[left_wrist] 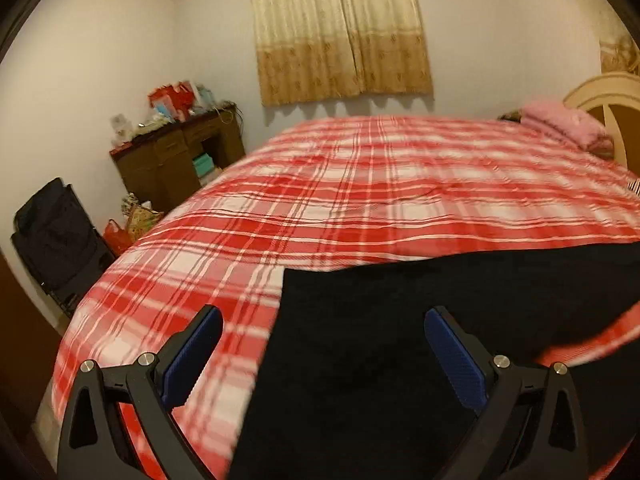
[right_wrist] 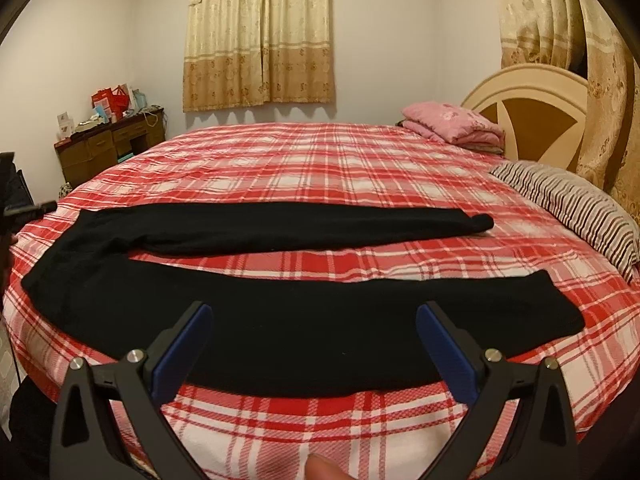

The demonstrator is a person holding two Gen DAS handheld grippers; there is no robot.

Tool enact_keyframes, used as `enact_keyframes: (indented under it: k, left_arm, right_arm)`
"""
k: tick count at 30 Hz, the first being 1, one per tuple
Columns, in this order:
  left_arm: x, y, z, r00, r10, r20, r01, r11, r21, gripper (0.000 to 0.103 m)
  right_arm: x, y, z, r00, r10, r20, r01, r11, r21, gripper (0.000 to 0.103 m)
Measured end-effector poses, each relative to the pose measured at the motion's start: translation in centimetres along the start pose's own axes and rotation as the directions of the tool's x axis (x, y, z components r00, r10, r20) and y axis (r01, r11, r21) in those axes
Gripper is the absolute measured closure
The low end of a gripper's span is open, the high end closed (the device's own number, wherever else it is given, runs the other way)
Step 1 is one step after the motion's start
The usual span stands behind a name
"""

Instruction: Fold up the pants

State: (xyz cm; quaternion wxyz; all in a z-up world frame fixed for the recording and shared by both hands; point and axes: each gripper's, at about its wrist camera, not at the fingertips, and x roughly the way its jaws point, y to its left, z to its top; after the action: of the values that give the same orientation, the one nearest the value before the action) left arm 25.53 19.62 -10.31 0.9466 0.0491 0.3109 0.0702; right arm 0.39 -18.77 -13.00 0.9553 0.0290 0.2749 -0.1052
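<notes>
Black pants flat on the plaid bed, both tongs spread wide.

The pants [right_wrist: 248, 312] lie unfolded across the red plaid bedspread [right_wrist: 340, 160], legs apart (waist to the left). The right gripper [right_wrist: 312, 344] hovers released over the near leg; the left gripper [left_wrist: 324, 348] gapes above the waist end. A pink folded blanket [right_wrist: 456, 122] and a striped pillow [right_wrist: 576, 208] sit by the headboard [right_wrist: 532, 96].

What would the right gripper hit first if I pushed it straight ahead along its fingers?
Most likely the near leg of the black pants, which lies across the plaid bedspread directly between the open right gripper fingers. Depth is unclear, but nothing else shows in that line before the fabric.
</notes>
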Motion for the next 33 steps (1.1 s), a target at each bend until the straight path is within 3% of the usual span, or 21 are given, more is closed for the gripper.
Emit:
enact_keyframes:
  k: [6, 10, 15, 18, 20, 22, 25, 33]
  left_arm:
    - [8.1, 2.2, 2.1, 0.992, -0.021, -0.122, 0.018, 0.999, -0.026, 0.002]
    - [11.3, 2.4, 2.1, 0.978, -0.051, -0.202, 0.047, 0.999, -0.026, 0.031]
    - [13.5, 2.6, 1.8, 0.966, -0.053, -0.254, 0.05, 0.999, -0.019, 0.031]
    - [14.4, 2.7, 1.5, 0.955, -0.092, -0.282, 0.087, 0.996, -0.027, 0.056]
    - [14.7, 2.7, 1.5, 0.954, -0.104, -0.28, 0.097, 0.995, -0.038, 0.057]
    - [14.7, 2.4, 1.6, 0.953, -0.119, -0.278, 0.117, 0.993, -0.026, 0.072]
    - [14.6, 2.0, 1.8, 0.951, -0.131, -0.281, 0.133, 0.991, -0.013, 0.076]
    - [15.1, 2.1, 2.1, 0.939, -0.159, -0.306, 0.158, 0.987, -0.028, 0.079]
  right_arm:
    - [2.3, -2.2, -0.1, 0.996, -0.063, -0.064, 0.067, 0.995, 0.074, 0.0]
    - [3.5, -4.0, -0.3, 0.991, -0.084, -0.101, 0.095, 0.989, 0.112, 0.0]
    - [4.5, -5.5, 0.3, 0.987, -0.1, -0.129, 0.116, 0.985, 0.126, 0.0]
    - [5.1, -7.2, 1.2, 0.986, -0.1, -0.13, 0.118, 0.983, 0.144, 0.002]
    - [5.5, -8.9, 2.3, 0.985, -0.12, -0.124, 0.138, 0.979, 0.152, 0.008]
    - [6.1, -10.6, 3.3, 0.982, -0.138, -0.128, 0.158, 0.974, 0.16, 0.014]
    - [7.7, -13.7, 5.0, 0.977, -0.155, -0.145, 0.18, 0.967, 0.18, 0.019]
    - [14.1, -23.7, 9.5, 0.949, -0.215, -0.23, 0.275, 0.921, 0.277, 0.02]
